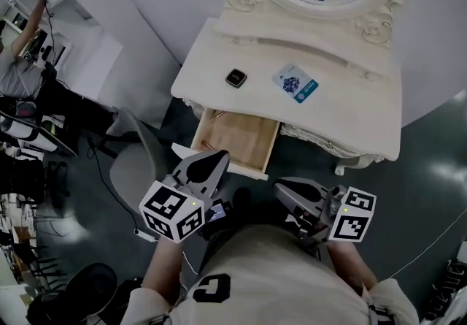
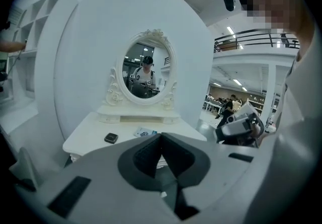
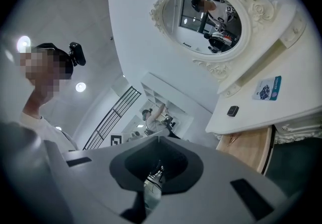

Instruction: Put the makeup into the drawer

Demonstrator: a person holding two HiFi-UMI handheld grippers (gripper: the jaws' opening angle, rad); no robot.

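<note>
a cream-white dressing table with carved, scalloped edges offers a smooth matte surface (image 1: 350,115) set against a curved white wall. an oval mirror in a carved white frame (image 1: 379,20) rises at its back edge. below the front edge, toward the left, a shallow pale wooden drawer (image 1: 237,137) stands pulled out, its flat grained bottom open from above. dark glossy floor (image 1: 430,170) spreads in front of the table and to its right.

the small dark square makeup compact with rounded corners (image 1: 236,78) lies flat on the surface, back from the front edge and just behind the drawer. a flat white and blue packet (image 1: 295,83) lies near it on the right, not touching.

both grey plastic tools, each with a black and white marker cube, sit close to the person's chest, well apart from the compact. the left hand-held gripper (image 1: 217,158) tips slightly downward, its tip near the drawer front, jaws pressed together on nothing. the right hand-held gripper (image 1: 281,186) points roughly level, jaws also together and empty.
</note>
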